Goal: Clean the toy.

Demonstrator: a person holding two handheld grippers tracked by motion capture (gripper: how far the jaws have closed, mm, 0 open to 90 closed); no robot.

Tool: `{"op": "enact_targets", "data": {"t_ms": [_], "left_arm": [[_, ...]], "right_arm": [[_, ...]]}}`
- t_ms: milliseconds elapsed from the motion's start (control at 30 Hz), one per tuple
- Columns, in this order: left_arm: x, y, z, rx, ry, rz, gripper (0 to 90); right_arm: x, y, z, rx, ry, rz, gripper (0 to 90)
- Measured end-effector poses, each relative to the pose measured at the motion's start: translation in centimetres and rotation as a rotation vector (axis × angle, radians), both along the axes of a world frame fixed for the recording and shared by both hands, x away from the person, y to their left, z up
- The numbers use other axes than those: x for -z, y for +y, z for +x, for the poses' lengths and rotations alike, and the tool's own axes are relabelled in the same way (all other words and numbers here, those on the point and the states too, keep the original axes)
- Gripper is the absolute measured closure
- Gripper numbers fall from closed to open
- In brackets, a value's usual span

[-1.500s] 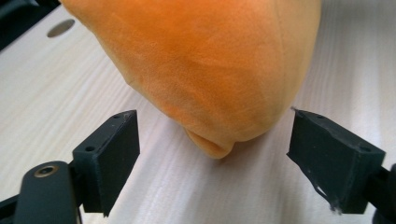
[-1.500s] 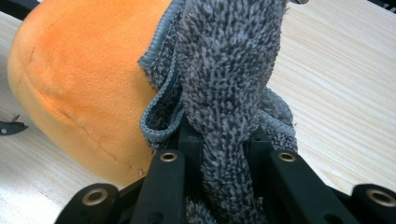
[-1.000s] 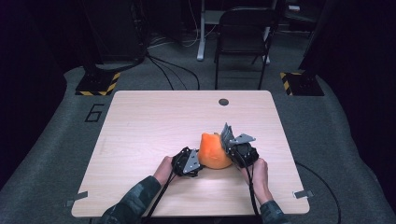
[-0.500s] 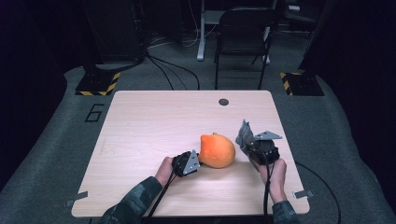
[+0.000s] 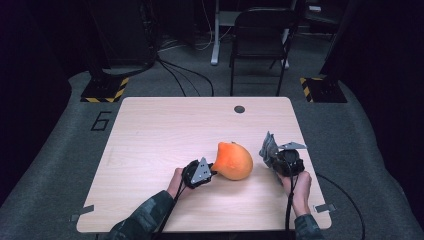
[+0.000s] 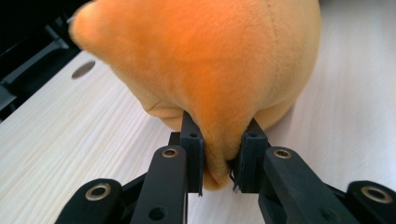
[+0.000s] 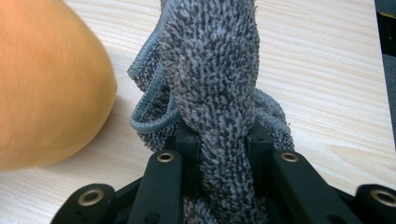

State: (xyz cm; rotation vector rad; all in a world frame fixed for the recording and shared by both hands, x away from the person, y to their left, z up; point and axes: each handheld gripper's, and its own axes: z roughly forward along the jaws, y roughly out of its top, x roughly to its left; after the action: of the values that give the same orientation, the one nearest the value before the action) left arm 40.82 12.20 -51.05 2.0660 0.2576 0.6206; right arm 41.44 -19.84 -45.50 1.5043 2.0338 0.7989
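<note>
The rounded orange plush toy lies on the pale wooden table, its edge fold pinched by the just-closed left gripper. Right of the toy, the right gripper is clamped on a grey fuzzy microfibre cloth. This looks like a wiping step; next, the cloth must reach the steadied toy.

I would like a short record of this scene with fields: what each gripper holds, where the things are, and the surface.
left gripper: jaws have just been closing, now shut on a fold of the orange plush toy
right gripper: shut on the grey cloth, cloth bunched between the jaws
positions: toy rests on the table, cloth to its right, apart from it
surface: light wooden table
</note>
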Motion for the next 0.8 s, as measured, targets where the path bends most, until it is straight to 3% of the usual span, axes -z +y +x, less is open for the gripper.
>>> {"op": "enact_targets", "data": {"t_ms": [100,133,167,200,333,400,433,700,767,800], "left_arm": [[-1.4,0.1,-0.4,0.010,0.052,-0.036,77.3],[-1.4,0.1,-0.4,0.010,0.052,-0.036,77.2],[-2.2,0.2,-0.6,0.013,0.091,-0.058,77.1],[-2.2,0.2,-0.6,0.013,0.091,-0.058,77.1],[-4.1,0.8,-0.7,-0.005,0.231,-0.128,76.9],[-4.4,0.9,-0.7,-0.011,0.254,-0.141,76.9],[-4.7,1.1,-0.5,-0.032,0.313,-0.169,76.8],[-4.7,1.7,0.2,-0.097,0.541,-0.232,76.7],[-4.6,1.6,0.3,-0.103,0.557,-0.231,76.6],[-4.3,1.7,0.6,-0.108,0.607,-0.239,76.5]], "right_arm": [[-0.1,-0.1,0.0,-0.001,-0.009,-0.003,73.2],[-0.1,0.0,0.0,-0.001,-0.010,-0.002,73.1],[-0.2,0.0,-0.1,0.001,-0.015,-0.003,73.1],[-0.2,0.0,-0.1,0.001,-0.015,-0.003,73.1],[-0.5,0.1,-0.2,-0.004,-0.033,-0.006,73.1],[-0.6,0.1,-0.3,-0.012,-0.036,-0.011,73.0],[-0.7,0.2,-0.3,-0.012,-0.040,-0.007,73.0],[-1.5,0.5,-0.6,-0.026,-0.065,-0.009,73.0],[-1.6,0.6,-0.7,-0.024,-0.062,-0.011,73.0],[-1.9,0.8,-0.8,-0.038,-0.078,-0.009,73.0]]}}
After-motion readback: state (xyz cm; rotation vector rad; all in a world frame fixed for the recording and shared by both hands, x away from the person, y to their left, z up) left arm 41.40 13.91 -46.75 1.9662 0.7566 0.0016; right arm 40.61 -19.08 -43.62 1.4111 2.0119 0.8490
